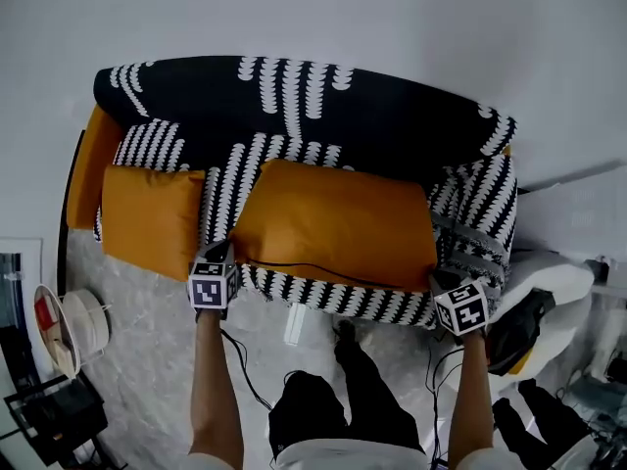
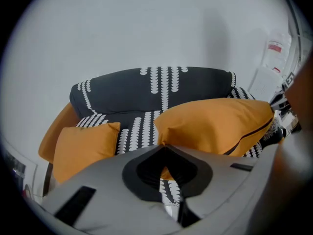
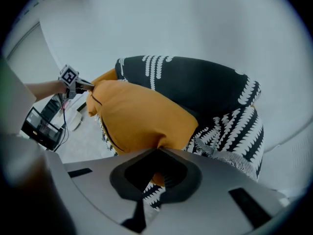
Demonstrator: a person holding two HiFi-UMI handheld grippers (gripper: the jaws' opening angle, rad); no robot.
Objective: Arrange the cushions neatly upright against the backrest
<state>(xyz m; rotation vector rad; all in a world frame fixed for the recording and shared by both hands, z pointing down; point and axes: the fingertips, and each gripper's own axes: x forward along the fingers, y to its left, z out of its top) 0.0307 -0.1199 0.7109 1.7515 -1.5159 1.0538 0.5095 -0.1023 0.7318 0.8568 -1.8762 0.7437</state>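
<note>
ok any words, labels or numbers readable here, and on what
No text can be read.
On the left cube and right cube: square black-and-white markers, no words.
On a white surface in the left gripper view: a label with a red mark, too small to read.

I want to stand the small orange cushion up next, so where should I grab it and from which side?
Pinch the small cushion at a front corner, coming from the sofa's open front. Corners taper thin; the middle looks too plump to pinch, and the far edge lies toward the backrest.
</note>
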